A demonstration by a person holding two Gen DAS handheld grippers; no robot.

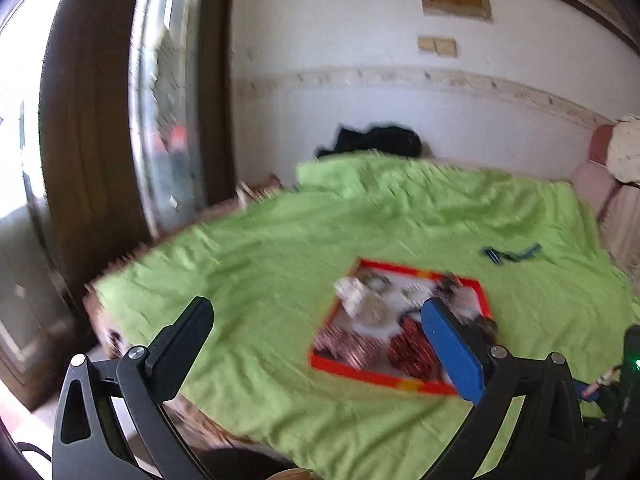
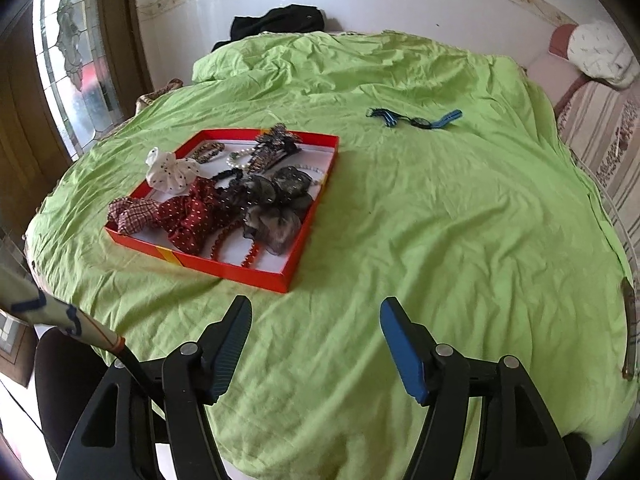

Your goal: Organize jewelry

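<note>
A shallow red tray lies on the green cloth and holds several hair bows, scrunchies, bead strings and clips. It also shows, blurred, in the left wrist view. A blue and black strap-like piece lies alone on the cloth beyond the tray; it also shows in the left wrist view. My left gripper is open and empty, held above the cloth near the tray. My right gripper is open and empty, in front of the tray's near corner.
The green cloth covers a round table. A black garment lies at the far edge by the white wall. A wooden door with a glass panel stands at the left. A cushioned seat is at the right.
</note>
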